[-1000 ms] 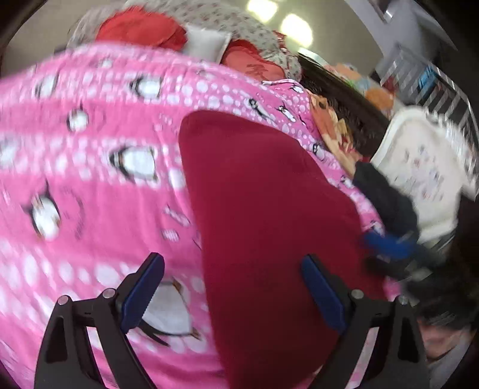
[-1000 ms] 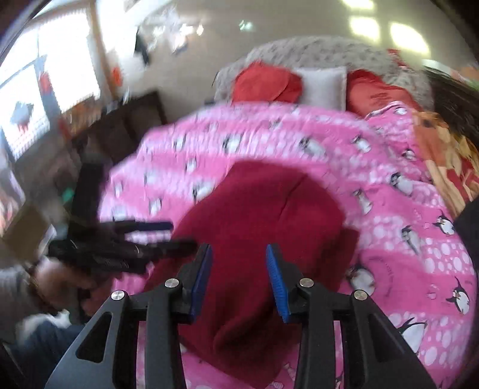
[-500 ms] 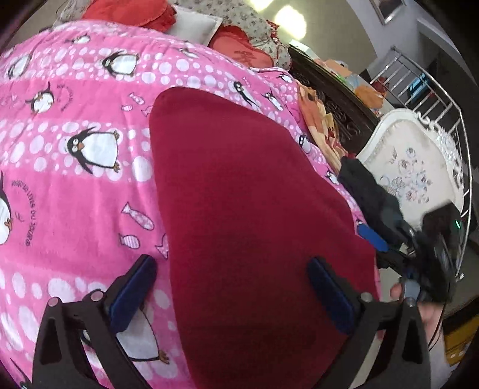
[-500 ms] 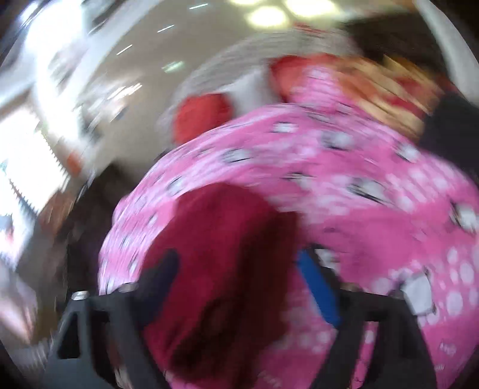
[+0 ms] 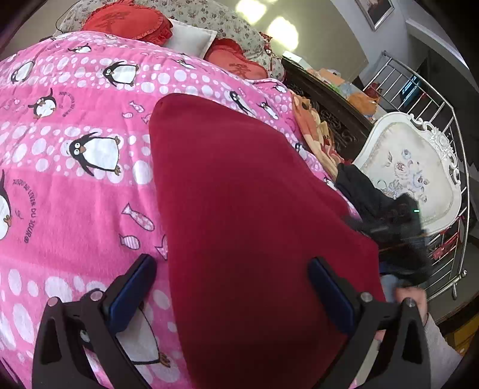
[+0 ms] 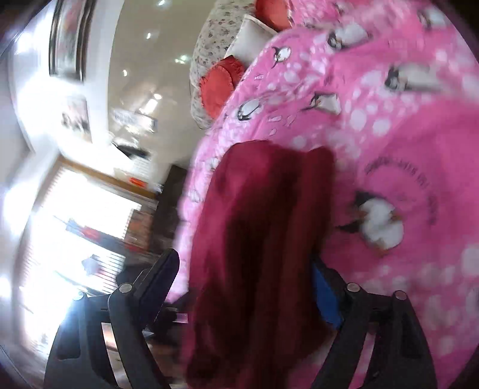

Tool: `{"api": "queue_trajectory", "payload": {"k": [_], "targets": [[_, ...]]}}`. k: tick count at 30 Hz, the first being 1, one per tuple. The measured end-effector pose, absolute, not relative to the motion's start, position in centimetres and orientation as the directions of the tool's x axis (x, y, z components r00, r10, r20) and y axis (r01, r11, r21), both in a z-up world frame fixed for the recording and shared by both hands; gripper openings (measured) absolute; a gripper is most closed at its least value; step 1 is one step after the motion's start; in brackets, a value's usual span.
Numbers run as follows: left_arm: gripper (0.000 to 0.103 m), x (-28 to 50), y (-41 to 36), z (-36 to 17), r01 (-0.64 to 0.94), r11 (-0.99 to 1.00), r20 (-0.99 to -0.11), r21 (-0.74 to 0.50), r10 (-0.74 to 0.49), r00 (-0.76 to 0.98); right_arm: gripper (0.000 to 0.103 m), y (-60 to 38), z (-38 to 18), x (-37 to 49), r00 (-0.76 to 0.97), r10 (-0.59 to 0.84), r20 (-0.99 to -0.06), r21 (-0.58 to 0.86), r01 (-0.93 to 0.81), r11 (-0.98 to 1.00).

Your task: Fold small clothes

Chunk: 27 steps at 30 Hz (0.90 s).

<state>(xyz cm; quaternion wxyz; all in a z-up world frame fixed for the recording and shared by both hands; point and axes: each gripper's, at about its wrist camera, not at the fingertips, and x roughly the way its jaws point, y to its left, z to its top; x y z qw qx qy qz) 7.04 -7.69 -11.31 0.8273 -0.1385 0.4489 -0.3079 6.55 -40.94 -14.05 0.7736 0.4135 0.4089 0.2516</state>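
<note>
A dark red fleece garment (image 5: 239,194) lies spread flat on the pink penguin blanket (image 5: 74,209) of a bed. My left gripper (image 5: 230,287) hovers over its near end, jaws wide open, one finger over the blanket and the other over the cloth, nothing pinched. In the left wrist view my right gripper (image 5: 398,236) is a dark blur at the garment's right corner, with a hand (image 5: 411,299) behind it. The rolled right wrist view shows that gripper (image 6: 242,284) open, the red garment (image 6: 263,239) hanging loose between its fingers.
Red cushions (image 5: 125,21) and a white pillow (image 5: 191,37) lie at the bed's head. A dark garment (image 5: 362,188) and an orange patterned cloth (image 5: 314,131) sit at the bed's right edge. Beyond stand a white ornate chair (image 5: 410,167) and a metal rail (image 5: 449,125).
My right gripper has rolled hard, dropped toward the garment's edge and spread its jaws wider. The left gripper's jaws widened slightly and it stayed over the garment's near end.
</note>
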Motion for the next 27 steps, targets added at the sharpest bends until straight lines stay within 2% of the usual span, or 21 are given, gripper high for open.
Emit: {"api": "queue_trajectory", "payload": {"k": [1, 3, 4, 5, 6, 8, 12, 19, 27], "targets": [[0.103, 6.9, -7.7, -11.3, 0.386, 0.776, -0.662, -0.498, -0.628, 0.409, 0.045, -40.9, -14.7, 6.9, 0.538, 0.664, -0.519, 0.789, 0.004, 0.614], [0.103, 6.9, -7.7, -11.2, 0.382, 0.779, -0.665, -0.497, -0.625, 0.409, 0.044, -40.9, -14.8, 6.8, 0.553, 0.681, -0.48, 0.814, -0.01, 0.581], [0.103, 6.9, -7.7, -11.2, 0.382, 0.779, -0.665, -0.497, -0.625, 0.409, 0.038, -40.6, -14.6, 6.8, 0.545, 0.707, -0.451, 0.83, -0.036, 0.557], [0.103, 6.9, -7.8, -11.2, 0.382, 0.78, -0.665, -0.497, -0.624, 0.411, 0.038, -40.2, -14.4, 6.7, 0.536, 0.725, -0.433, 0.836, -0.061, 0.545], [0.103, 6.9, -7.8, -11.2, 0.382, 0.781, -0.665, -0.495, -0.623, 0.412, 0.038, -39.6, -14.3, 6.6, 0.533, 0.723, -0.44, 0.822, -0.086, 0.563], [0.103, 6.9, -7.9, -11.2, 0.381, 0.784, -0.667, -0.49, -0.619, 0.415, 0.034, -39.0, -14.6, 7.0, 0.525, 0.679, -0.513, 0.766, -0.076, 0.638], [0.103, 6.9, -8.2, -11.1, 0.378, 0.791, -0.671, -0.482, -0.61, 0.421, 0.034, -38.7, -14.5, 8.0, 0.529, 0.707, -0.47, 0.803, -0.078, 0.591], [0.103, 6.5, -8.9, -11.0, 0.373, 0.824, -0.691, -0.426, -0.563, 0.454, 0.032, -38.2, -14.7, 7.7, 0.598, 0.652, -0.466, 0.742, -0.137, 0.656], [0.103, 6.6, -8.8, -11.3, 0.376, 0.82, -0.683, -0.433, -0.57, 0.456, 0.032, -38.5, -14.6, 7.0, 0.6, 0.651, -0.465, 0.738, -0.144, 0.659]]}}
